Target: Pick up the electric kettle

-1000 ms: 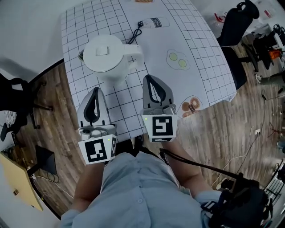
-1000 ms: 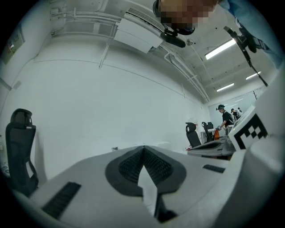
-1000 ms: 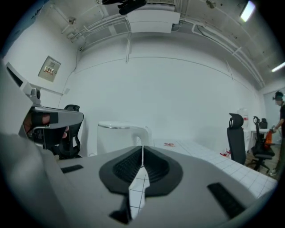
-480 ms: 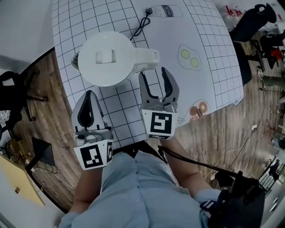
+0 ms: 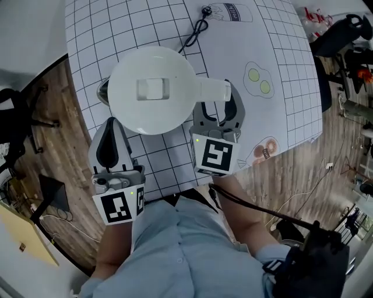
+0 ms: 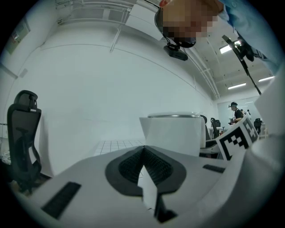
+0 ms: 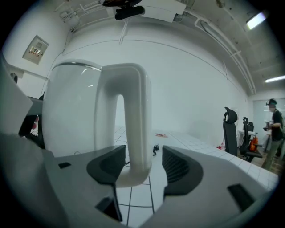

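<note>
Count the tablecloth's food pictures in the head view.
3: printed milk bottle farthest away, fried eggs right of the white electric kettle, brownish one at the near edge. Others may be hidden.

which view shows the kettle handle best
The right gripper view: the kettle handle stands full length, close up, between the right gripper's open jaws. The head view shows it only from above, as a short stub. The left gripper view shows just the kettle body.

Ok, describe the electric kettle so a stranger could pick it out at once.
Find the white gridded table. By its nearest edge stands the electric kettle, round and white, handle to the right in the head view. Its neighbours are only flat prints of fried eggs and a milk bottle, plus a thin black cord.
</note>
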The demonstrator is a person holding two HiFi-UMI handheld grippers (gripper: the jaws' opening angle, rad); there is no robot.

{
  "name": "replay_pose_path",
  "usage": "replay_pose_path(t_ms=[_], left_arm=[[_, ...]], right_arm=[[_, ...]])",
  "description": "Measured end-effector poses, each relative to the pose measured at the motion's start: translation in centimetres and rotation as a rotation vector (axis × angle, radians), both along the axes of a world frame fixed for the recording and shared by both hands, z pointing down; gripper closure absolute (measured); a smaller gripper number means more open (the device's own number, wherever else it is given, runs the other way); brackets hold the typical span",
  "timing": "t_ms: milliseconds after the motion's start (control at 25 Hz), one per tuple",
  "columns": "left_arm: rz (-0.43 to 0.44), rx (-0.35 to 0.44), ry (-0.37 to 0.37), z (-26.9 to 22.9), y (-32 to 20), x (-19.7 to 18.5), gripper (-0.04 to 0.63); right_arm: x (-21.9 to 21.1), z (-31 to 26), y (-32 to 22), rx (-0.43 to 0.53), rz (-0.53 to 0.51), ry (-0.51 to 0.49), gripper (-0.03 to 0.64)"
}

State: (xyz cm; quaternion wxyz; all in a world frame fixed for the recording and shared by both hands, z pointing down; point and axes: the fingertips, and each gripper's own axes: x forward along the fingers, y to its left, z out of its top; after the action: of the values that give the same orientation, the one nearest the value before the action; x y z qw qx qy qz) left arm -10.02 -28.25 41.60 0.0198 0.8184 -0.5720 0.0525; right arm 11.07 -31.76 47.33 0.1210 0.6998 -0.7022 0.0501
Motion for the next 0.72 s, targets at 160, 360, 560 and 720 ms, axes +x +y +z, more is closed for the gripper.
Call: replay_pose_path(t_ms=[160, 360, 560, 720], left_arm=[[-0.011, -0.005, 0.004, 0.2, -0.9, -0.7, 0.595], [-0.022, -0.001, 0.015, -0.1, -1.4, -1.5, 0.595], [-0.018, 0.005, 0.021, -0.3, -1.6, -1.5, 0.595], [-0.022, 0.014, 0.018, -0.7, -1.9, -1.5, 0.595]], right_arm=[[0.5, -0.4, -1.6, 0.009, 0.022, 0.009, 0.368], [0.4, -1.2, -2.5, 0.029, 0.030, 0.010, 0.435], [0.1, -1.5, -2.6, 0.041, 0.046, -0.040, 0.558], [0.3, -1.8, -2.8, 0.062, 0.065, -0.090, 0.543]])
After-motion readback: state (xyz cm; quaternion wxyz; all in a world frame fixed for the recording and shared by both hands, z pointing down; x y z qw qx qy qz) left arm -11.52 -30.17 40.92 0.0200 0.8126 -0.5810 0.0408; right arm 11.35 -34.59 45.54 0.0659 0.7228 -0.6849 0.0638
